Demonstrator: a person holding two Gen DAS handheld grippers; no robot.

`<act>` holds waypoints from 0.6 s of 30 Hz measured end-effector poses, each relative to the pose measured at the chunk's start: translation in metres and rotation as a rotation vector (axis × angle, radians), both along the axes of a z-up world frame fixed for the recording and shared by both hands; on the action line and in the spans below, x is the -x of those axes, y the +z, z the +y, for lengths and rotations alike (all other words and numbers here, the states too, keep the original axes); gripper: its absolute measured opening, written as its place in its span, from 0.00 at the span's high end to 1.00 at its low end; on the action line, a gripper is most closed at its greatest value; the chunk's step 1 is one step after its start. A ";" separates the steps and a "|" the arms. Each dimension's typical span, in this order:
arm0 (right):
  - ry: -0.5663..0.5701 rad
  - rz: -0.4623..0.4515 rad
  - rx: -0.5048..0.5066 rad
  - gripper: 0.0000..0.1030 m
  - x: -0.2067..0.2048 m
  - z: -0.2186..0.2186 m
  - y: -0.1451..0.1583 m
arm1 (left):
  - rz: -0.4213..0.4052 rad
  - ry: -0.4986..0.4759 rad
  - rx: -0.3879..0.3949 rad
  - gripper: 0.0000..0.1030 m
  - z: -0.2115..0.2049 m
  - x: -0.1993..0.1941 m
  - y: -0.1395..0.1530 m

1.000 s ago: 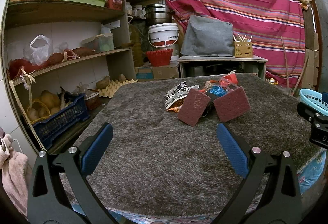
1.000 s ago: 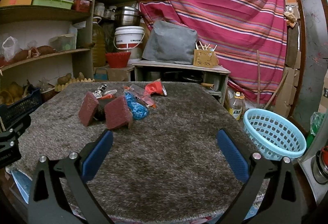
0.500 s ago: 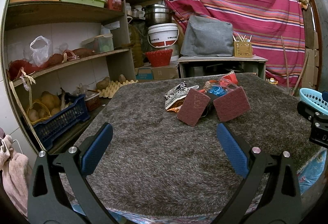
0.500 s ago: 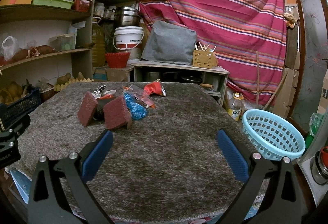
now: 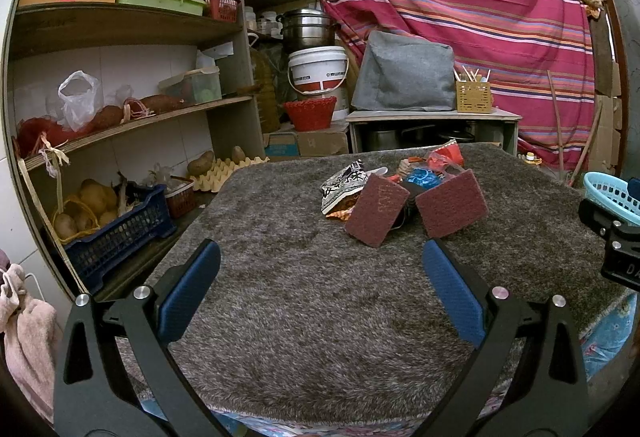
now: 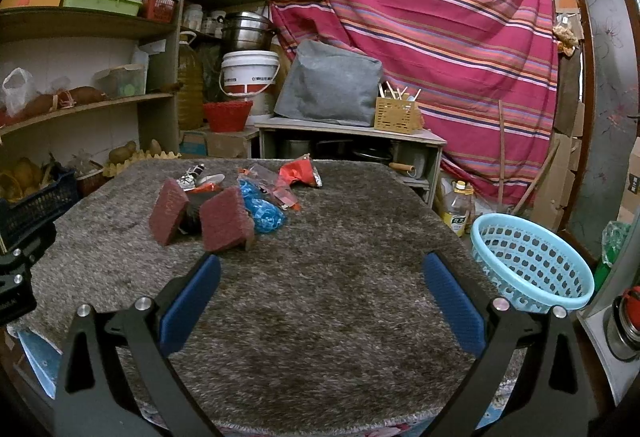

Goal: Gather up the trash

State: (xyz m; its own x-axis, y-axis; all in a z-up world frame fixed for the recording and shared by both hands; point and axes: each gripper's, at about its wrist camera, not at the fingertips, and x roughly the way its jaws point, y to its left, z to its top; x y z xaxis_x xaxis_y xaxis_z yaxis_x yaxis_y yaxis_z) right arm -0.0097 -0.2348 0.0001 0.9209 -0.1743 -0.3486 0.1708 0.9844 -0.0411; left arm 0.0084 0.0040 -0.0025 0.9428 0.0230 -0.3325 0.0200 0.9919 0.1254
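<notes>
The left claw (image 5: 320, 291) hangs released over the near edge of the shaggy grey desk (image 5: 280, 317), holding nothing. Farther in, the trash pile (image 5: 404, 193) sits on the desk: a patterned wrapper (image 5: 344, 185), two maroon scouring pads (image 6: 200, 215) propped upright, a blue wrapper (image 6: 262, 211), a red wrapper (image 6: 298, 173). The right claw (image 6: 322, 293) is likewise released and bare. A light blue basket (image 6: 532, 261) stands just beside the desk's right edge.

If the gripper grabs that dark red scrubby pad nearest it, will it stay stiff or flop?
The nearer pad probably bends a bit rather than flopping: it stands propped on edge against the trash pile without sagging. It looks thin and fibrous, so likely very light. Nudged, it would probably tip flat, not roll. Its rough face should grip well in the open right gripper.
</notes>
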 end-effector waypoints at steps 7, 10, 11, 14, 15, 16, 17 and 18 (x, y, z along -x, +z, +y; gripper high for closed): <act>-0.001 0.002 -0.001 0.04 0.000 -0.001 0.000 | -0.001 0.001 0.000 0.05 0.000 0.000 0.001; -0.002 0.002 0.001 0.04 0.000 -0.001 0.000 | 0.000 0.001 -0.001 0.05 0.000 0.000 0.001; -0.002 0.002 0.002 0.04 0.000 -0.001 0.000 | 0.001 0.000 -0.001 0.05 0.000 0.000 0.001; -0.001 0.004 0.000 0.04 0.000 -0.002 0.000 | 0.000 0.001 -0.002 0.05 0.000 0.000 0.001; -0.002 0.004 0.000 0.04 0.000 -0.004 0.000 | -0.001 0.001 -0.001 0.05 0.000 0.000 0.001; -0.002 0.004 0.001 0.04 0.000 -0.004 0.000 | -0.001 0.000 -0.001 0.05 0.000 0.000 0.001; -0.002 0.005 0.001 0.04 0.000 -0.005 0.000 | 0.000 0.000 -0.002 0.05 0.000 0.000 0.001; -0.003 0.005 0.001 0.04 0.000 -0.005 -0.001 | -0.001 0.001 -0.002 0.05 0.000 0.000 0.001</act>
State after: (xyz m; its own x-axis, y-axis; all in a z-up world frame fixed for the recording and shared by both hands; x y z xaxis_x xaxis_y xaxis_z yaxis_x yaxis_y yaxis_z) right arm -0.0102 -0.2397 -0.0004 0.9189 -0.1771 -0.3526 0.1733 0.9840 -0.0426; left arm 0.0082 0.0039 -0.0019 0.9431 0.0245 -0.3317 0.0190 0.9917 0.1273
